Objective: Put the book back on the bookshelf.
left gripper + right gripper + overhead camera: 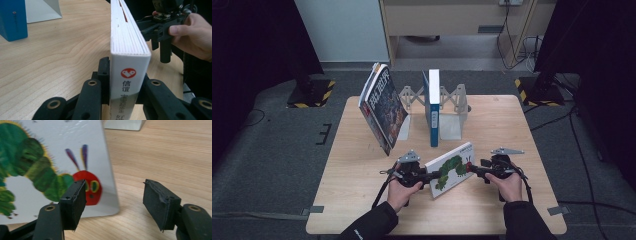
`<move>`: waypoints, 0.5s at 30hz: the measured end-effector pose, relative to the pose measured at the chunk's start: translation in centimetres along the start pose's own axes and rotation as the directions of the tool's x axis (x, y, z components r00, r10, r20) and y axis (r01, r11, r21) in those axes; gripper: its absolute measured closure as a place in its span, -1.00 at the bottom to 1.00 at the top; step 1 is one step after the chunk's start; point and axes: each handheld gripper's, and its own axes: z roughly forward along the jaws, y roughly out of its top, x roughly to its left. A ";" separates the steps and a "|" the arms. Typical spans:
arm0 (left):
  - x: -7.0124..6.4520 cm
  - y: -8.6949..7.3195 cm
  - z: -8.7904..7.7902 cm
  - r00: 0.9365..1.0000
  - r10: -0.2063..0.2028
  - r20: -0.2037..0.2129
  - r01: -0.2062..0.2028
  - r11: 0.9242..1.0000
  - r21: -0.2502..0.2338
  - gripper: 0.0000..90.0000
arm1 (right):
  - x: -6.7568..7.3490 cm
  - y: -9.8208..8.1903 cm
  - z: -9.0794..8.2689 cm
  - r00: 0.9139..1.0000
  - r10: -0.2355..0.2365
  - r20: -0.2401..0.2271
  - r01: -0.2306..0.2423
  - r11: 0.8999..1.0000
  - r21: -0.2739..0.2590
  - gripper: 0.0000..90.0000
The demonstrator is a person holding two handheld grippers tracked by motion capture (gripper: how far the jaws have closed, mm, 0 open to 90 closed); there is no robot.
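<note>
A white picture book with a green caterpillar on its cover [453, 168] is near the table's front, tilted up off the wood. My left gripper [428, 176] is shut on its spine end. In the left gripper view both pads [103, 72] press the sides of the book [127, 37], which carries a red logo. My right gripper [477, 168] is at the book's other end, open. In the right gripper view the pads [160, 205] stand wide apart, and the book's corner with the red caterpillar head [91, 187] is by the left pad, untouched. The right gripper [160, 37] also appears beyond the book in the left gripper view.
At the back of the wooden table [362, 200], a blue-and-white book [433, 107] stands upright between metal bookends [453, 116]. A large dark-covered book [383, 107] leans at the left of them. Dark floor and stands surround the table.
</note>
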 end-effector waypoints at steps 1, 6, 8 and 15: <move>0.0 0.2 -0.2 1.000 -0.009 -0.001 0.009 1.000 -0.003 0.65 | -0.1 0.0 -0.1 1.000 0.001 0.008 -0.001 1.000 0.000 -0.24; 0.1 0.7 -0.9 1.000 -0.012 -0.013 0.012 1.000 -0.019 0.65 | -0.7 0.0 -0.4 0.995 -0.035 0.093 0.034 0.999 0.021 -0.29; 0.1 1.1 -1.3 1.000 -0.013 -0.020 0.012 1.000 -0.025 0.65 | -1.0 -0.1 -0.5 0.991 -0.045 0.128 0.041 0.999 0.031 -0.32; -0.1 1.8 -2.3 0.998 -0.004 -0.057 0.002 0.999 -0.040 0.65 | -2.3 -0.4 -1.1 0.976 -0.062 0.209 0.051 0.997 0.058 -0.35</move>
